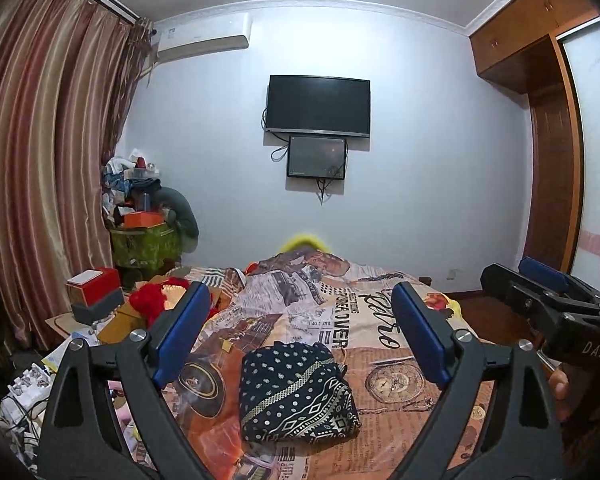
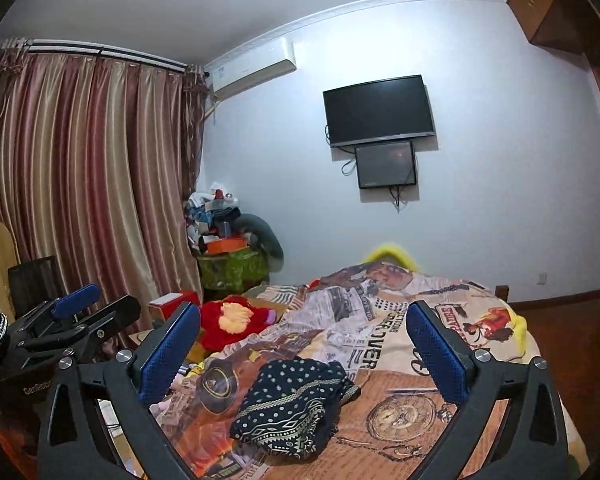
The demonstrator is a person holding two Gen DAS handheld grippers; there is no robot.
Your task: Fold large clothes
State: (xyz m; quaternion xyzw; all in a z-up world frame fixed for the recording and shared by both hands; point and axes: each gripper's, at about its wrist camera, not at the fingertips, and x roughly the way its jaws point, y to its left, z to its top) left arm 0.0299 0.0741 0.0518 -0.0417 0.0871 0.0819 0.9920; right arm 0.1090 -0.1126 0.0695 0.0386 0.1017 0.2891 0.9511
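Far left hang the striped curtains, drawn shut from rail to floor. Beside them a heap of clutter sits on a green box in the corner, with an air conditioner on the wall above. A red box and a red plush toy lie at the left edge of the bed, which wears a blanket printed with newspaper lettering, a guitar and a pocket watch.

The left gripper hangs above the bed with its jaws spread wide and nothing between the blue pads. Below and between them, in the left wrist view, lies the folded garment, a dark piece with white dots and a geometric border, resting as a compact bundle on the blanket near its near edge. In the right wrist view the same garment lies just left of the pocket watch print.

On the wall beyond hang a black television and a smaller screen directly beneath it.

The right gripper hovers clear of the cloth, jaws likewise wide and holding nothing. Far right stands a wooden wardrobe.
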